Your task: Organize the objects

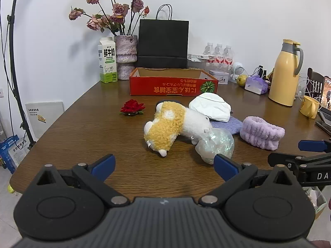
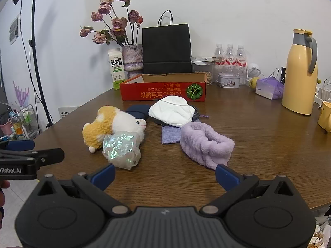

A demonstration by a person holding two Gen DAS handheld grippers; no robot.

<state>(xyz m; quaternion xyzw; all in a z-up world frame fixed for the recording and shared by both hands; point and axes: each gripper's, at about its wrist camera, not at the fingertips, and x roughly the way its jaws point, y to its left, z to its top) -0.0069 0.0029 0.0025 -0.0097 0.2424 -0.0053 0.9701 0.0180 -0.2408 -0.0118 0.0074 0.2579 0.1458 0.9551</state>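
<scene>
So, both grippers spread wide and empty, hovering short of the clutter.

My left gripper [image 1: 164, 167] has the plush toy [image 1: 171, 126] just ahead of its fingers and the iridescent bag [image 1: 216, 142] by the right fingertip; my right gripper [image 2: 165, 174] faces the purple headband [image 2: 204, 142]. The red box [image 1: 173, 86] sits open, well beyond. Likely risk: the slick bag slipping, or my grippers colliding, since they hang close together. Bare table [image 1: 82, 136] lies to my left.
</scene>
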